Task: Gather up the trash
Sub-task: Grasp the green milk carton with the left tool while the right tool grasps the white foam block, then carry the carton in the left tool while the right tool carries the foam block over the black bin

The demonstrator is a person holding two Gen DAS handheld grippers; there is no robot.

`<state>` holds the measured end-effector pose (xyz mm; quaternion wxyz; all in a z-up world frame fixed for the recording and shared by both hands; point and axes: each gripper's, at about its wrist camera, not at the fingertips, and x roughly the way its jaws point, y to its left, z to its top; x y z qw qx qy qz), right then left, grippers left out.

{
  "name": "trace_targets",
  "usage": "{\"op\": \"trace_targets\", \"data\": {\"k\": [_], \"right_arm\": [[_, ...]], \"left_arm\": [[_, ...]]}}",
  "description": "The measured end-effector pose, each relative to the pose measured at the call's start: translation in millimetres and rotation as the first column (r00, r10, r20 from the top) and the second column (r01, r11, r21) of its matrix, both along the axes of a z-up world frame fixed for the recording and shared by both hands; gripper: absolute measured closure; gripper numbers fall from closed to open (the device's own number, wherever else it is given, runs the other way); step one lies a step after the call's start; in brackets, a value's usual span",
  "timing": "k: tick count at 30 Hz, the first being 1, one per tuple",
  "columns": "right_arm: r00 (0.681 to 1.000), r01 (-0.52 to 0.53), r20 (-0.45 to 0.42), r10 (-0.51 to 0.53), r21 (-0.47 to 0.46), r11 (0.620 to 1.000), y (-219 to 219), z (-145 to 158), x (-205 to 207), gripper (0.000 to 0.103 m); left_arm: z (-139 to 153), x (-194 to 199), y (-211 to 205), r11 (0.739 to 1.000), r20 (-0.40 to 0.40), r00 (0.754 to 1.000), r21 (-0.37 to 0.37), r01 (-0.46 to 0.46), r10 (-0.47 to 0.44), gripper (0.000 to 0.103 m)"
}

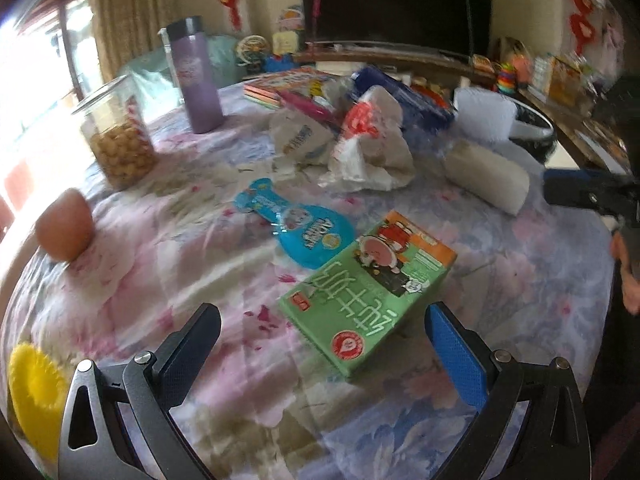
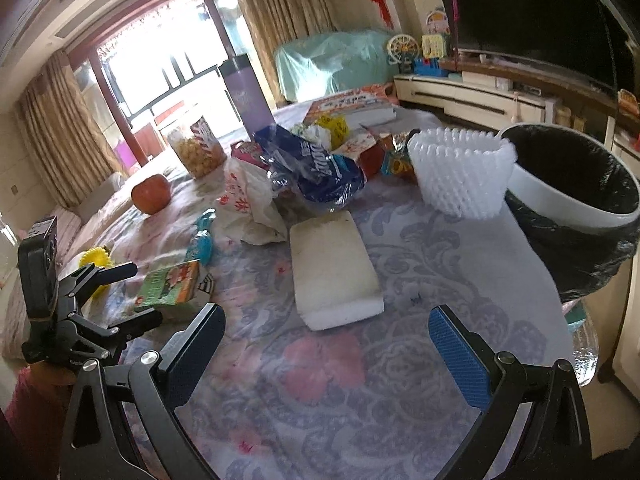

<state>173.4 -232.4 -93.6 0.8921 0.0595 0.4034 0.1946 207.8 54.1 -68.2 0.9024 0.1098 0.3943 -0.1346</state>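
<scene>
Left tongs (image 1: pixel 324 344) wide, empty; green carton (image 1: pixel 368 292) flat between. Right tongs (image 2: pixel 326 344) wide, empty.

My yellow ring (image 1: pixel 34 396) is running off the left edge, the print on my green carton (image 1: pixel 370 292) is blurring, and the bin (image 2: pixel 576 200) is hiding behind foam netting (image 2: pixel 460 170).

Each hand-held gripper (image 1: pixel 322 332) (image 2: pixel 326 332) — black frame, silver screws — carries seemingly blue textured pads (image 2: pixel 460 360).
</scene>
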Motion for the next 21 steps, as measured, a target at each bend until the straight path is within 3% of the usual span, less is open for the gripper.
{"op": "trace_targets", "data": {"k": [6,9,10,11,12,14,21], "right_arm": [[0.999,-0.024,-0.045,0.023,-0.029,0.999,7.7,-12.2,16.7,0.002],[0.998,-0.04,-0.052,0.038,-0.046,0.998,12.0,-17.6,23.7,0.006],[0.998,-0.045,-0.054,0.042,-0.048,0.998,13.2,-19.1,25.6,0.012],[0.997,-0.049,-0.059,0.046,-0.05,0.998,13.2,-20.5,27.0,0.023],[0.997,-0.044,-0.058,0.041,-0.057,0.997,11.9,-21.2,27.7,0.029],[0.998,-0.04,-0.052,0.037,-0.059,0.997,7.3,-20.3,27.8,0.052],[0.999,-0.017,-0.031,0.017,0.007,1.0,-22.8,-10.8,12.1,0.053]], "left_arm": [[-6.9,9.2,-8.0,1.0,-0.016,0.999,0.013,0.028,-0.028,0.003],[-6.2,8.5,-9.9,1.0,-0.013,0.999,-0.001,0.029,-0.029,0.016],[-6.8,8.6,-10.3,0.999,-0.023,0.999,-0.011,0.032,-0.032,0.03],[-8.0,8.8,-10.9,0.999,-0.039,0.999,-0.026,0.034,-0.035,0.036],[-8.2,7.2,-11.1,0.999,-0.044,0.999,-0.041,0.028,-0.03,0.039],[-6.3,3.8,-12.5,0.998,-0.042,0.999,-0.065,0.02,-0.023,0.044],[1.5,-16.3,-34.1,0.986,-0.018,1.0,-0.164,-0.018,0.015,0.046]]}}
